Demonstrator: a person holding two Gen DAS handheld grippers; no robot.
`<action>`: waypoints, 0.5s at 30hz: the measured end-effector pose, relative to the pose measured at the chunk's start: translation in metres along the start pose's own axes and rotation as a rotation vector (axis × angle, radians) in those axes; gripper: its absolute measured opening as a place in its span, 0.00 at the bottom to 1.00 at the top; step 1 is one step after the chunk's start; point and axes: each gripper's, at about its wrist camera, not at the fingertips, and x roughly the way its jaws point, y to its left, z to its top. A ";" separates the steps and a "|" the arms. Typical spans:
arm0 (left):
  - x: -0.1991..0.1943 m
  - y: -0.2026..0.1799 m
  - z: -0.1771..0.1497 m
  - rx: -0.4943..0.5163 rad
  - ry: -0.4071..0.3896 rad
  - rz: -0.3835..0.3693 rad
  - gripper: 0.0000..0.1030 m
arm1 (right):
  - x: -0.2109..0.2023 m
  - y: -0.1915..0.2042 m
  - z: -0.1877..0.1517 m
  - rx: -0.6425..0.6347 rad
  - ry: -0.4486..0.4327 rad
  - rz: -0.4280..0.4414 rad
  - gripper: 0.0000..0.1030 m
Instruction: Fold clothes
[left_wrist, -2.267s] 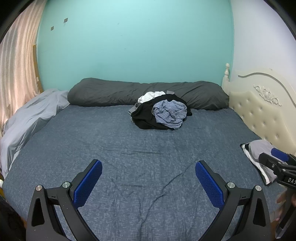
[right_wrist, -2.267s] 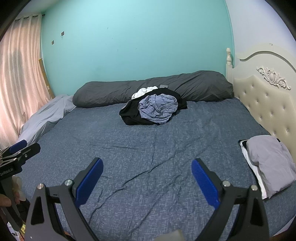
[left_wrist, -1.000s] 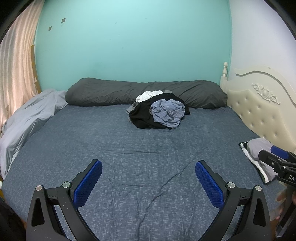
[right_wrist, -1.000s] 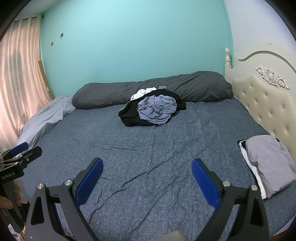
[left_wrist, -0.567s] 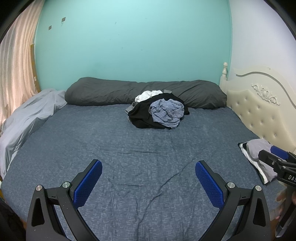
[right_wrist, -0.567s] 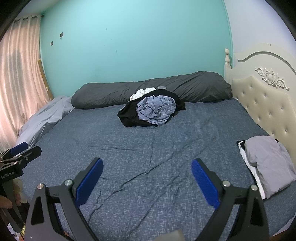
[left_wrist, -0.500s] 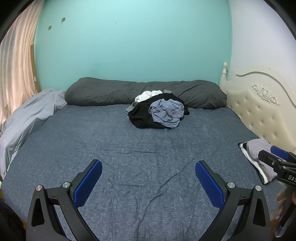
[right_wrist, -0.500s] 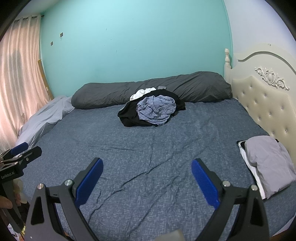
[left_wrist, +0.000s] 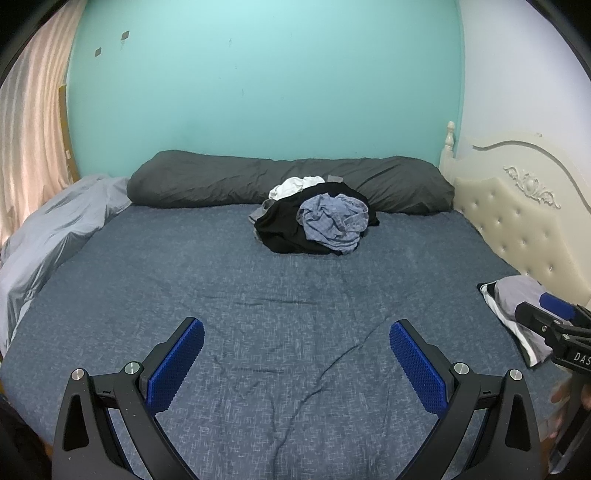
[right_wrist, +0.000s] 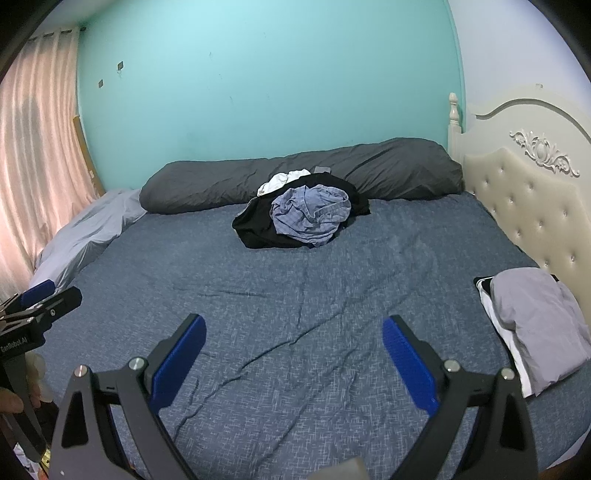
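Observation:
A heap of unfolded clothes (left_wrist: 317, 221) lies at the far middle of the bed (left_wrist: 258, 295): a blue-grey checked shirt on top of a black garment, with a white piece behind. It also shows in the right wrist view (right_wrist: 303, 218). A folded grey garment on a black-and-white one (right_wrist: 535, 325) lies at the bed's right edge, also in the left wrist view (left_wrist: 513, 310). My left gripper (left_wrist: 295, 343) is open and empty over the near part of the bed. My right gripper (right_wrist: 293, 339) is open and empty too, far from the heap.
A long dark grey pillow (left_wrist: 288, 181) lies along the turquoise wall. A light grey duvet (left_wrist: 48, 236) is bunched at the left by a pink curtain (right_wrist: 33, 166). A cream tufted headboard (right_wrist: 532, 199) borders the right side.
Both grippers have drifted slightly back and stayed open; the scene is nearly unchanged over the last second.

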 end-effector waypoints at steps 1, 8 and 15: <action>0.002 0.000 0.000 -0.002 0.002 -0.001 1.00 | 0.002 0.000 0.000 0.001 0.001 0.000 0.94; 0.020 0.005 -0.003 -0.015 0.015 -0.015 1.00 | 0.019 -0.004 -0.002 0.003 0.019 -0.003 0.94; 0.063 0.015 -0.010 -0.042 0.057 -0.033 1.00 | 0.057 -0.013 0.000 0.021 0.055 0.001 0.94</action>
